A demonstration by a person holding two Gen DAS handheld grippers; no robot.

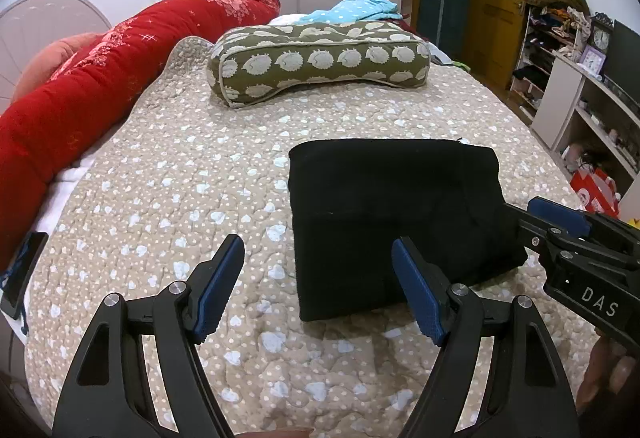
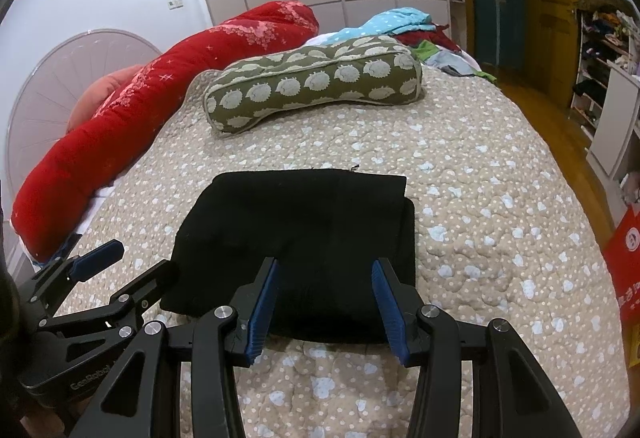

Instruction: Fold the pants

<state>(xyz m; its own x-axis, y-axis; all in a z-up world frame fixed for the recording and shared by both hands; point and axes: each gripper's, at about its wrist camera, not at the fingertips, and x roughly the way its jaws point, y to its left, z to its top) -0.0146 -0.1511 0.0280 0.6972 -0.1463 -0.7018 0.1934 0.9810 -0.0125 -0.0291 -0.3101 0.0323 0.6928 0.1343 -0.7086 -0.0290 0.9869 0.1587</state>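
Bedroom light falls on a bed (image 1: pixel 208 197) spread with a beige quilt dotted in pale hearts, a red bolster (image 1: pixel 120 77) along its left edge and an olive hedgehog-print pillow (image 1: pixel 316 65) toward the far end, with wardrobe doors and a yellow door behind. Near the front edge of the bed, slightly right of its middle, lies the pair of black pants (image 1: pixel 400 222), already gathered into a compact rectangular stack with its layers roughly squared. Left tool (image 1: pixel 316 286) hangs released, blue pads wide apart over bare quilt beside the stack's near left corner, gripping nothing. Right tool (image 2: pixel 324 306) is also released, jaws half spread just above the near edge of the pants, with no cloth pinched between the pads. Folding looks essentially finished; what remains, if anything, is a light tidy of the slightly offset top layer at the far right corner, or simply drawing both tools clear without dragging the stack.
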